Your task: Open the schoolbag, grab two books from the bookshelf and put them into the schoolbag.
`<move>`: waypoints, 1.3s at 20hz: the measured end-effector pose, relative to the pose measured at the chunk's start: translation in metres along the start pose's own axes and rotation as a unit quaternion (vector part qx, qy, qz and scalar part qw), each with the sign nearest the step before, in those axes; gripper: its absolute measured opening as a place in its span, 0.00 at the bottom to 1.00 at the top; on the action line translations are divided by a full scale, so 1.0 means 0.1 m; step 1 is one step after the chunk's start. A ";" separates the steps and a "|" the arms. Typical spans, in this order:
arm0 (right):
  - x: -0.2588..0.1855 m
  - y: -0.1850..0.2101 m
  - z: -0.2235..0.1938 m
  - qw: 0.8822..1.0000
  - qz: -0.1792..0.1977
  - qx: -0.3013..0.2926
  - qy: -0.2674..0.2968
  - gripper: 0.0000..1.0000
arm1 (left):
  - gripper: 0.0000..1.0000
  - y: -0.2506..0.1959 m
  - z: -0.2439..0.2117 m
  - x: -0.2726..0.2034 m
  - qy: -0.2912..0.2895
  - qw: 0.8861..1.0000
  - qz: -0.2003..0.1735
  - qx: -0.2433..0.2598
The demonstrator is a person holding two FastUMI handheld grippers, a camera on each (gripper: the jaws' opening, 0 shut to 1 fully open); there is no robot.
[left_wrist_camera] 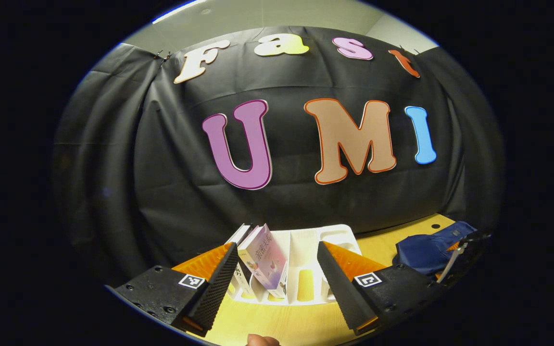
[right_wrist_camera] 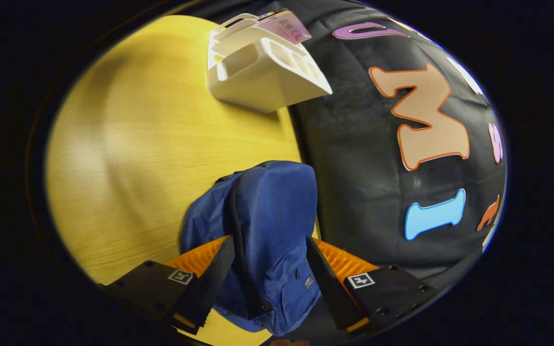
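A white bookshelf (left_wrist_camera: pixel 306 254) stands on the yellow table, straight ahead of my left gripper (left_wrist_camera: pixel 277 246), which is open. A pink-purple book (left_wrist_camera: pixel 265 262) leans in the shelf's left slot, with a white book (left_wrist_camera: pixel 239 234) behind it. Both sit just inside my left finger. The blue schoolbag (right_wrist_camera: pixel 277 206) lies on the table under my right gripper (right_wrist_camera: pixel 270 240), which is open with its fingers wide on either side of the bag. A dark zipper line (right_wrist_camera: pixel 235 211) runs along the bag, and I see no opening. The same bag (left_wrist_camera: pixel 428 250) shows at the right of the left gripper view.
The bookshelf (right_wrist_camera: pixel 258 72) with the pink book (right_wrist_camera: pixel 284 24) stands at the table's back edge against the black cloth wall. Bare yellow tabletop (right_wrist_camera: pixel 137 144) stretches between shelf and bag. The other gripper (left_wrist_camera: pixel 464 250) shows beside the bag. A person's fingertip (left_wrist_camera: pixel 262 340) shows at the bottom edge.
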State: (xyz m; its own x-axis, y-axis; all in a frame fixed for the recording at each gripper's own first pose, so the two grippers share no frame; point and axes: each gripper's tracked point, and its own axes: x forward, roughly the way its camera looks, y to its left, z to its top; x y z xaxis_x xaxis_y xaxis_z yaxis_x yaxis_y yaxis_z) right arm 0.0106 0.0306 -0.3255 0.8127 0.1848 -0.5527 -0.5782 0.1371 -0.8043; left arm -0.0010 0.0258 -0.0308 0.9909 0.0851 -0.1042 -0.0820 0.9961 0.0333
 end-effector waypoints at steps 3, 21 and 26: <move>0.15 0.06 -0.01 1.000 0.009 -0.013 0.011 1.00 | 0.96 0.06 -0.01 -0.01 0.001 1.000 0.006 0.003; 0.76 0.11 0.03 0.999 -0.017 -0.044 0.025 0.30 | 1.00 0.18 -0.04 -0.11 0.013 0.999 0.032 0.010; 0.79 0.15 -0.03 0.999 -0.009 -0.011 0.048 0.10 | 1.00 0.24 -0.04 -0.11 0.013 0.999 0.040 0.014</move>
State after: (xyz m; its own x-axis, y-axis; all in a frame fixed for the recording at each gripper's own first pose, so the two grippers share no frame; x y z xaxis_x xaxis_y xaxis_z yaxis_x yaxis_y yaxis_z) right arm 0.0657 0.0447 -0.3819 0.8268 0.0888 -0.5554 -0.5624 0.1189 -0.8183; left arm -0.0140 0.0485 -0.0325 0.9783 0.1647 -0.1260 -0.1570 0.9852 0.0694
